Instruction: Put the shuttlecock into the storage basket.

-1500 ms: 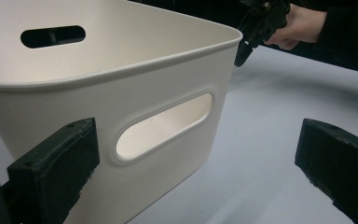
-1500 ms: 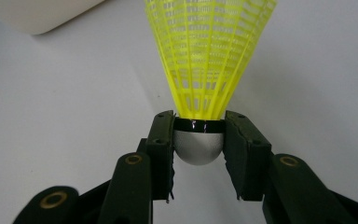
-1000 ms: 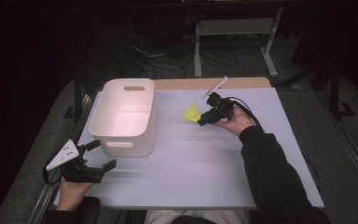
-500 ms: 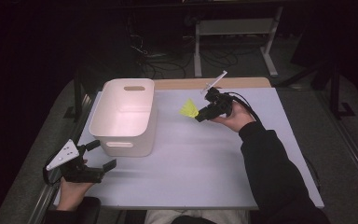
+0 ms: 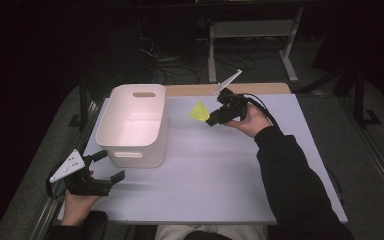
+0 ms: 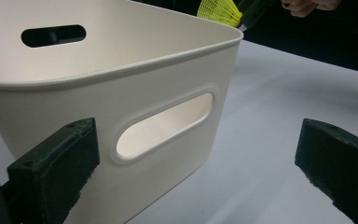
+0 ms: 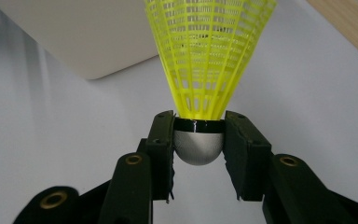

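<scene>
A yellow shuttlecock (image 5: 198,111) with a silver cap (image 7: 198,144) hangs above the table, right of the white bin (image 5: 135,125). My right gripper (image 5: 212,120) is shut on its cap, the yellow skirt (image 7: 207,51) pointing away toward the bin. The shuttlecock (image 6: 219,11) peeks over the bin's far rim in the left gripper view. My left gripper (image 5: 107,167) rests near the table's front left corner, open, its jaws facing the bin's near wall (image 6: 135,126) with the handle slot between them.
The table (image 5: 215,170) has a pale surface with a wooden strip (image 5: 220,89) along its far edge. A metal stand (image 5: 252,35) and cables lie on the dark floor beyond. A dark sleeve (image 5: 290,175) reaches across the right half.
The right gripper has lifted the shuttlecock slightly and carried it up and away from me. The left gripper has stayed put.
</scene>
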A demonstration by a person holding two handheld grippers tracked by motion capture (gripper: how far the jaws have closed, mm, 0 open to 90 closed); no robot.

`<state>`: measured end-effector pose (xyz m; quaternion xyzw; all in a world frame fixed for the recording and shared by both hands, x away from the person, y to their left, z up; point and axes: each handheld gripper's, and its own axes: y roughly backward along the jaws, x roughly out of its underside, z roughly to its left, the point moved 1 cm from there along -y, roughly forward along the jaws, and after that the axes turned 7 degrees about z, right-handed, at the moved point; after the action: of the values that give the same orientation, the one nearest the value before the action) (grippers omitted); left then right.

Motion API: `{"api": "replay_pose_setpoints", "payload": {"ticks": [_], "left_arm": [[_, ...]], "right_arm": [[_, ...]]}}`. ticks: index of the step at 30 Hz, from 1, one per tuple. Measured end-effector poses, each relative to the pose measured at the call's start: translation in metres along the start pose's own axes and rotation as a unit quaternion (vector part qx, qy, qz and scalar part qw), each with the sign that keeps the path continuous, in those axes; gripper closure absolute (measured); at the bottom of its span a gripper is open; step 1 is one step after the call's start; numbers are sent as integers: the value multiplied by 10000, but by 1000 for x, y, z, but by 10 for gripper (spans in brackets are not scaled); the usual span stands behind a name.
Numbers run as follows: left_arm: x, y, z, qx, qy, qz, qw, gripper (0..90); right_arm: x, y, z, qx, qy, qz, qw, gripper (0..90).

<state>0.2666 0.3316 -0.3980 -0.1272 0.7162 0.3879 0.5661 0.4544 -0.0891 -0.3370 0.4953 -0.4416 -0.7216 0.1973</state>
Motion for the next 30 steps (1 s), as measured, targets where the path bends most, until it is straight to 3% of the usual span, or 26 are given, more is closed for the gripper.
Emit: {"api": "replay_pose_setpoints", "payload": {"ticks": [30], "left_arm": [[0,0,0,-5,11,-22,10000,0]], "right_arm": [[-23,22,15,19,290,-204,9994,631]]}}
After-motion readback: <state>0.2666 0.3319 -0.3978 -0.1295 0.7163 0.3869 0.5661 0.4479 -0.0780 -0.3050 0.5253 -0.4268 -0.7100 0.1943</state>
